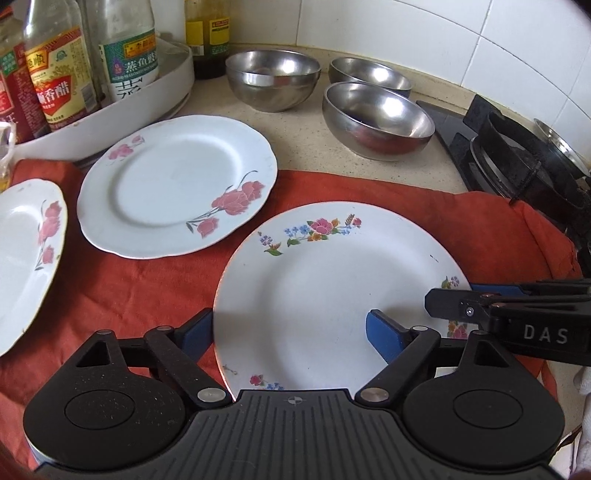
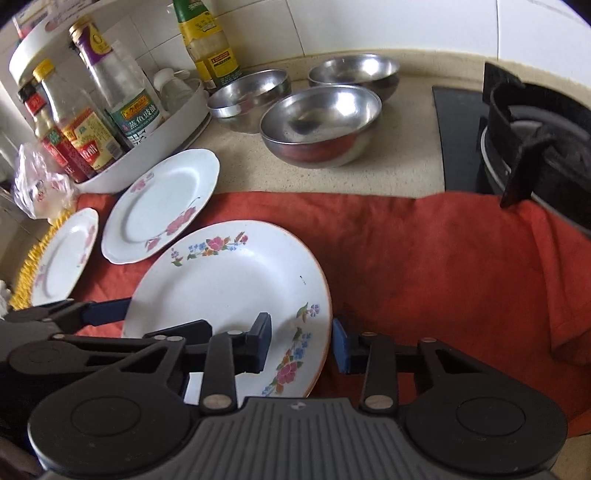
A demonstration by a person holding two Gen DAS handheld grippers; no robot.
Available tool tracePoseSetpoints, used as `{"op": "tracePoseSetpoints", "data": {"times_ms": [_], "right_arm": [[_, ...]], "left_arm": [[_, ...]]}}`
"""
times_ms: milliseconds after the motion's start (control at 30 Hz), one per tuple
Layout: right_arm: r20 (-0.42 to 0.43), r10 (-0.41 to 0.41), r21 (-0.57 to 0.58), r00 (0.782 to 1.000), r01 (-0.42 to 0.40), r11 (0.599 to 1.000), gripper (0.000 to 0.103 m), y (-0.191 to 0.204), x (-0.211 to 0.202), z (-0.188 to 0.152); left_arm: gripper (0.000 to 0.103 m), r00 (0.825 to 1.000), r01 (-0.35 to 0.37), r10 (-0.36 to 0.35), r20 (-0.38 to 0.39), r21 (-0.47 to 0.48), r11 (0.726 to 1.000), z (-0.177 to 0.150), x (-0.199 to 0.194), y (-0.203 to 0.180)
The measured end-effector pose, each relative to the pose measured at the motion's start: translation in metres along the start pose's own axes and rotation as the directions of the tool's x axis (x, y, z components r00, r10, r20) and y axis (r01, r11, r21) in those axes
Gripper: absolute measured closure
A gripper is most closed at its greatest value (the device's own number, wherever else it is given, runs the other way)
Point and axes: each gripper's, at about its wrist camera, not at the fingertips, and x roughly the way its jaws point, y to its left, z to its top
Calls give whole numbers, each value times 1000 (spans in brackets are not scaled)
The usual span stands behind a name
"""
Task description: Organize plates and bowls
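A white plate with small coloured flowers (image 1: 325, 295) (image 2: 229, 291) lies on the red cloth (image 1: 122, 288) (image 2: 443, 258). My left gripper (image 1: 291, 332) is open, its jaws straddling the plate's near-left rim, one finger under the edge, one above. My right gripper (image 2: 301, 343) is open, its jaws astride the plate's right rim; it also shows in the left wrist view (image 1: 461, 306). Two white plates with pink flowers (image 1: 177, 184) (image 1: 26, 258) (image 2: 162, 206) (image 2: 62, 254) lie to the left. Three steel bowls (image 1: 273, 77) (image 1: 369, 74) (image 1: 376, 118) (image 2: 321, 122) stand on the counter behind.
A white tray (image 1: 110, 107) (image 2: 155, 147) of sauce bottles stands at the back left, with another bottle (image 1: 207, 33) by the tiled wall. A black gas stove (image 1: 517, 155) (image 2: 524, 140) is at the right. A plastic bag (image 2: 40, 184) lies at the far left.
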Motion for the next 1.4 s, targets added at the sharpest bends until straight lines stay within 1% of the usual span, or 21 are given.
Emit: {"op": "tracePoseSetpoints", "data": {"times_ms": [67,200,300,400,533,667,733,833,933,1033,1100,1200,1300,1400], "right_arm": [[-13,13,-2,1000,-13,1000,66,-2,-3,0],[-20,40,-8,999,-41,999,65,-10,-13,6],[-14,55,-18,998,-55,998,65,-13,-14,13],[-6,62,-30,998,-63,998,65,-12,-9,15],[-13,52,-17,999,-52,998,65,-16,-11,10],[-29,23,27,999,-22,999,65,-24,-16,5],[-23,21,26,1000,-21,999,65,-26,-18,5],[25,-15,-7,1000,15,1000,65,-22,-22,9],[53,-27,-42,998,29,999,65,-14,-22,16],[64,-6,-90,998,12,996,65,-1,-17,28],[61,21,-131,998,-13,991,65,10,-11,38],[59,59,-181,997,-48,982,64,27,2,59],[63,75,-229,995,-59,972,62,45,18,78],[34,95,-266,995,-83,960,60,62,44,95]], "left_arm": [[12,1000,-5,5,0,-7,1000,1,-3,-3],[11,999,-5,5,32,6,1000,6,-12,-12],[11,998,-31,31,54,17,999,10,-16,-18],[11,998,-42,42,46,-2,999,12,-13,-17],[11,999,-27,27,27,-1,1000,7,-11,-19],[13,1000,17,-17,2,1,1000,3,-10,-23],[13,1000,11,-11,6,-6,1000,0,-13,-21],[10,999,-26,26,24,-17,1000,0,-20,-12],[10,997,-73,75,27,-49,996,0,-24,2],[9,994,-100,105,37,-104,990,3,-29,19],[8,991,-121,129,45,-140,983,6,-31,31],[7,986,-148,161,48,-208,967,12,-30,50],[6,982,-169,185,39,-258,951,20,-23,64],[6,980,-177,196,32,-305,936,28,-15,76]]}}
